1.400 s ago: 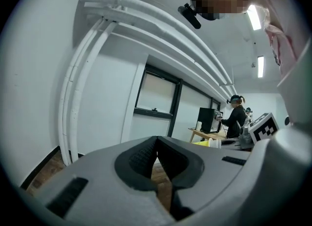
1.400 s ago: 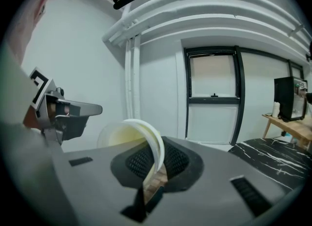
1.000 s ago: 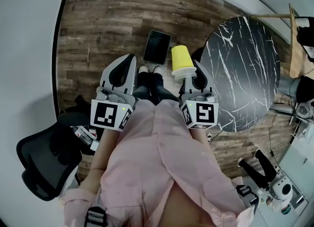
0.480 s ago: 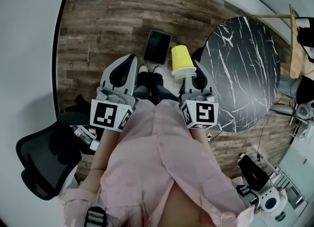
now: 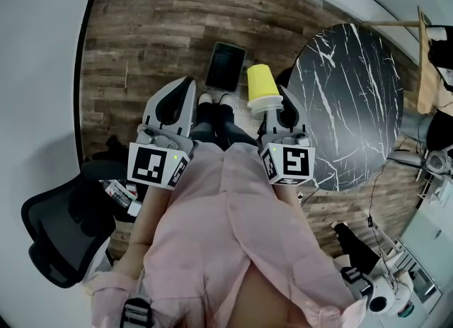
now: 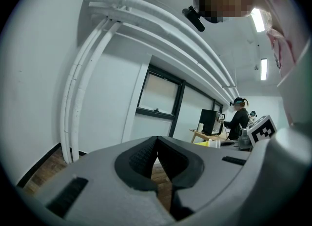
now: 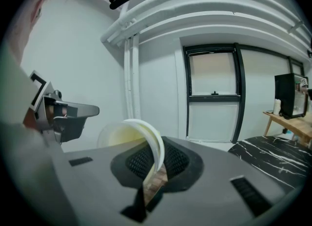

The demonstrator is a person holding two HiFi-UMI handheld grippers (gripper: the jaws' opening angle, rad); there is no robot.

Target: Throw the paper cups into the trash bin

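Pinches rim of yellow paper cup (image 7: 139,133) in right gripper (image 7: 155,165), confirmed only in right gripper view. Holds left gripper (image 6: 157,160) pressed together, empty. Places cup near trash bin (image 5: 226,66), per head view alone.

This is looking like an office: a swivel chair (image 5: 60,238) is standing at the plank floor's (image 5: 156,29) edge, near a round marble table (image 5: 354,100), and a person (image 6: 239,120) is standing at a far desk (image 6: 204,134).

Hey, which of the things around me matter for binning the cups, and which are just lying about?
Job: yellow paper cup, pinched by the right gripper; black rectangular bin on the floor.
Lying about: round black marble table; black office chair.
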